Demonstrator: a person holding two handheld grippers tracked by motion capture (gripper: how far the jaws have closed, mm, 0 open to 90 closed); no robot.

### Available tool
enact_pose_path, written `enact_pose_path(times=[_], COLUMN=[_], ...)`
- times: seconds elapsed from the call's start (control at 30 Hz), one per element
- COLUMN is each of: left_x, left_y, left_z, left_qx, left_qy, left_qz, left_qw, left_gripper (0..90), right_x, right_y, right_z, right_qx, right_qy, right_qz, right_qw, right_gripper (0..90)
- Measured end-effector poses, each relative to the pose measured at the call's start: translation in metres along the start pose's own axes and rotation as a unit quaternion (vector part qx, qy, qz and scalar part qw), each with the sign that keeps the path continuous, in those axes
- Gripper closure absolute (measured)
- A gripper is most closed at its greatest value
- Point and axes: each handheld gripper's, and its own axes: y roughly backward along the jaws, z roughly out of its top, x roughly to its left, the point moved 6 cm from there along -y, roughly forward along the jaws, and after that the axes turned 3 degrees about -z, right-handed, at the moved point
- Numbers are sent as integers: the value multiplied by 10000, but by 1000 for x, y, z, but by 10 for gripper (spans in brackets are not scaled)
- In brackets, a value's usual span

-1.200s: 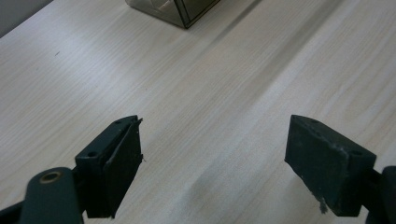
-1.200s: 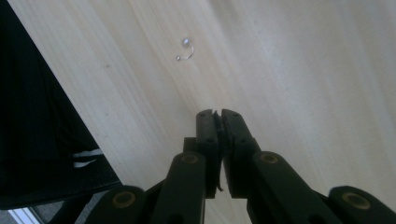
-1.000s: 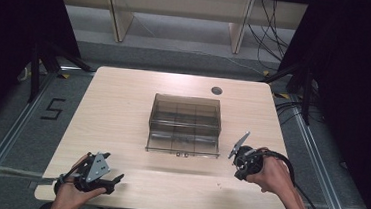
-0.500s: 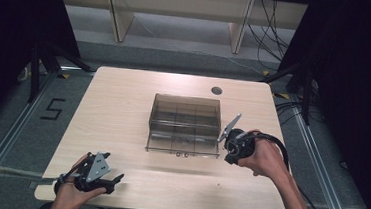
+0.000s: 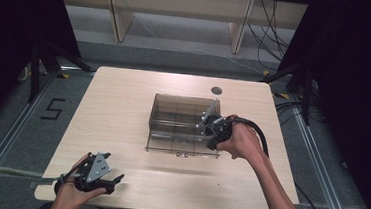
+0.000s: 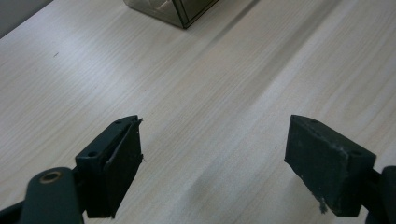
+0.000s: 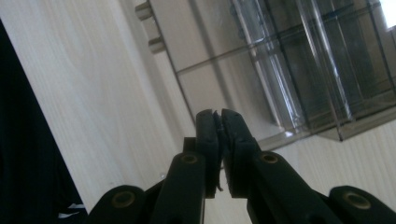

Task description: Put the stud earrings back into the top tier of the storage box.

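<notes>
A smoky clear plastic box (image 5: pixel 177 119) with inner dividers stands at the middle of the pale wooden table (image 5: pixel 118 99). My right gripper (image 5: pixel 205 125) hovers over the box's right side, jaws shut with nothing between them. In the right gripper view the closed tips (image 7: pixel 220 115) point at the box (image 7: pixel 289 60) and its front wall with two small knobs. My left gripper (image 5: pixel 113 181) rests near the table's front left corner, held by a hand. In the left gripper view its jaws (image 6: pixel 215 140) stand wide open over bare wood, with a corner of the box (image 6: pixel 182 9) far ahead.
A round cable hole (image 5: pixel 216 91) sits near the table's back edge. Pale shelving (image 5: pixel 181 4) stands behind the table. Metal floor rails (image 5: pixel 0 140) run along both sides, a "5" marking (image 5: pixel 53 108) lies on the left floor, and cables (image 5: pixel 273 41) trail at the back right.
The right hand has carried its shut gripper up and leftward from the table's right front to over the box's right side. The left gripper has stayed put.
</notes>
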Motion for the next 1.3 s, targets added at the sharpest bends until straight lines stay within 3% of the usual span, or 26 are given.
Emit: enact_pose_path(times=[0.1,0.17,0.23,0.27,0.37,0.43,0.6,0.63,0.67,0.83,0.87,0.93,1.0,1.03,1.07,1.17,1.23,1.3], left_x=[0,0,0,-1,0,0,0,-1,0,0,0,0,0,1,1,-1,-1,-1], left_y=[-1,0,-1,0,-1,-1,-1,0,1,1,-1,0,0,0,0,-1,-1,-1], left_z=[0,0,0,0,0,0,0,-1,-1,-1,-1,-1,-2,-2,-1,-2,-2,-2], left_qx=[-12,-7,-18,4,-21,-8,1,90,167,160,69,128,199,212,205,188,200,196], left_qy=[-16,-4,-16,-33,-7,-22,-20,-100,-172,-160,-67,-116,-175,-260,-243,-164,-169,-174], left_qz=[59,7,57,-11,46,45,33,-40,-52,-36,-19,-42,-50,-52,-48,-122,-127,-96], left_qw=[10000,10000,10000,10000,10000,10000,10000,9999,9997,9997,10000,9998,9996,9994,9995,9996,9996,9996], left_gripper=[181,181,181,181,181,181,181,181,181,181,181,181,181,181,181,181,181,182], right_x=[-4,-7,-10,-8,-13,-15,-18,-21,-19,-23,-24,-26,-25,-23,-28,-27,-30,-28], right_y=[-4,-8,-14,-15,-23,-28,-36,-39,-40,-44,-47,-49,-51,-51,-53,-51,-49,-43], right_z=[6,11,14,16,17,18,14,13,12,12,13,13,14,16,15,16,15,14], right_qx=[-26,29,18,100,199,244,373,338,352,331,372,338,380,307,344,276,259,251], right_qy=[69,-15,87,-30,158,160,-80,72,-12,0,-71,-21,-159,-228,-125,-244,-115,-274], right_qz=[14,38,45,54,-1,38,34,52,32,49,81,82,58,220,89,98,37,10], right_qw=[10000,10000,10000,9999,9997,9996,9993,9994,9994,9994,9992,9994,9991,9990,9993,9993,9996,9993], right_gripper=[868,868,868,867,867,866,864,863,863,863,863,862,860,849,820,790,777,764])
